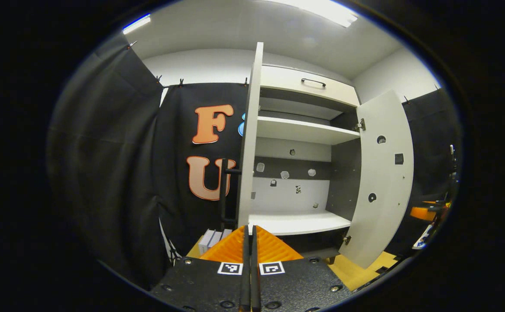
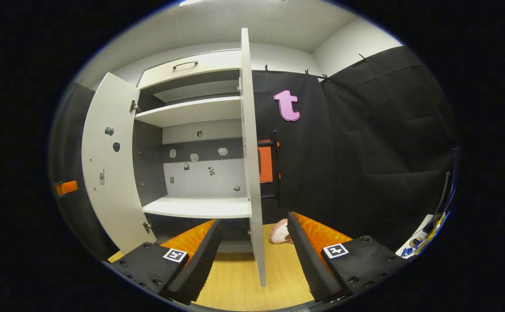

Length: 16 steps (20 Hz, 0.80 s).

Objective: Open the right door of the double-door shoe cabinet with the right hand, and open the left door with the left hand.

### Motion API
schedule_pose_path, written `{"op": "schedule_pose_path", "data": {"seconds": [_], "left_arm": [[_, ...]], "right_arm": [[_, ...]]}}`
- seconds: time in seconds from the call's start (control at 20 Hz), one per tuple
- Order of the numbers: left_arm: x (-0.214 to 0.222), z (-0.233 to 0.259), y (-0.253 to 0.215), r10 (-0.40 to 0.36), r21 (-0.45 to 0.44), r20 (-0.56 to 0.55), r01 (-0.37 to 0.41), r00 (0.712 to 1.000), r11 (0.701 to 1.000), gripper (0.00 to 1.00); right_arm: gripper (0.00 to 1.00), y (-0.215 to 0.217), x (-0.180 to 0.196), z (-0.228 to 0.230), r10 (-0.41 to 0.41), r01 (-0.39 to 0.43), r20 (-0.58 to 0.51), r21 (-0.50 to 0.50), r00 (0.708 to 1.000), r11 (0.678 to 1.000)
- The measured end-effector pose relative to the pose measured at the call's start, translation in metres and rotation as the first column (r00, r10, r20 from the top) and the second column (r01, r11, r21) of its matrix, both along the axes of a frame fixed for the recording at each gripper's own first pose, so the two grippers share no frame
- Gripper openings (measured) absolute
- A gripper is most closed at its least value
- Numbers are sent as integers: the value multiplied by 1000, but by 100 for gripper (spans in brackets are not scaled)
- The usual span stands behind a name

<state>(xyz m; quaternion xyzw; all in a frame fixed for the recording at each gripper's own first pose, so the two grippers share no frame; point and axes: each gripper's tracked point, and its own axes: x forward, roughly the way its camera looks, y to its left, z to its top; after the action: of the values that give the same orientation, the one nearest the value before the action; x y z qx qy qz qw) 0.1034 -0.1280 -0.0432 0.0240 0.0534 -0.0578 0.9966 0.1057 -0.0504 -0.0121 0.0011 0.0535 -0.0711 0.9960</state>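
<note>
Cabinet doors, no legible writing

Shoe cabinet against booth wall; left door and right door swung outward, shelves between.

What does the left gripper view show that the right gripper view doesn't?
Left gripper view: white boxes on the floor and the black handle on the left door, past the shut left gripper. Right gripper view: a pink object on the floor, beyond the open right gripper. Both: the cabinet, right door open too, shelves, top drawer.
</note>
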Motion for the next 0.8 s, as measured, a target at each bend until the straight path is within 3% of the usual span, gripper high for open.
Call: {"op": "schedule_pose_path", "data": {"seconds": [0.05, 0.15, 0.2, 0.25, 0.3, 0.35, 0.6, 0.65, 0.75, 0.8], "left_arm": [[2, 0, -16, -24, -18, 6, 24, 1000, 1000, 1], [3, -3, -39, -57, -45, 10, 57, 998, 997, 1], [4, -6, -49, -73, -59, 5, 73, 997, 996, 1], [7, -9, -57, -81, -66, -2, 80, 997, 995, 1], [9, -11, -63, -85, -65, -7, 84, 996, 994, 1], [11, -12, -66, -79, -57, -8, 79, 997, 995, 8], [12, -14, -76, -82, -16, 8, 82, 997, 997, 56], [14, -15, -76, -77, -20, 13, 78, 997, 997, 72], [14, -14, -76, -66, -39, 17, 67, 998, 997, 98], [14, -16, -74, -58, -47, 11, 59, 998, 997, 97]], "right_arm": [[98, 2, 1, 0, 9, -9, 2, -2, 1000, 1000], [98, 4, 1, 0, 18, -18, 5, -5, 1000, 1000], [94, 6, 1, 1, 23, -23, 11, -5, 1000, 1000], [98, 8, 0, 2, 32, -32, 13, -2, 999, 999], [94, 9, -1, 2, 37, -37, 15, -1, 999, 999], [98, 8, -1, 2, 35, -35, 17, -3, 999, 999], [98, 1, -5, 8, 12, -12, 31, -12, 999, 1000], [94, 0, -5, 9, 11, -11, 34, -8, 999, 1000], [94, -1, -5, 10, 8, -8, 37, -2, 999, 1000], [94, -1, -4, 10, 3, -3, 37, 1, 999, 1000]]}}
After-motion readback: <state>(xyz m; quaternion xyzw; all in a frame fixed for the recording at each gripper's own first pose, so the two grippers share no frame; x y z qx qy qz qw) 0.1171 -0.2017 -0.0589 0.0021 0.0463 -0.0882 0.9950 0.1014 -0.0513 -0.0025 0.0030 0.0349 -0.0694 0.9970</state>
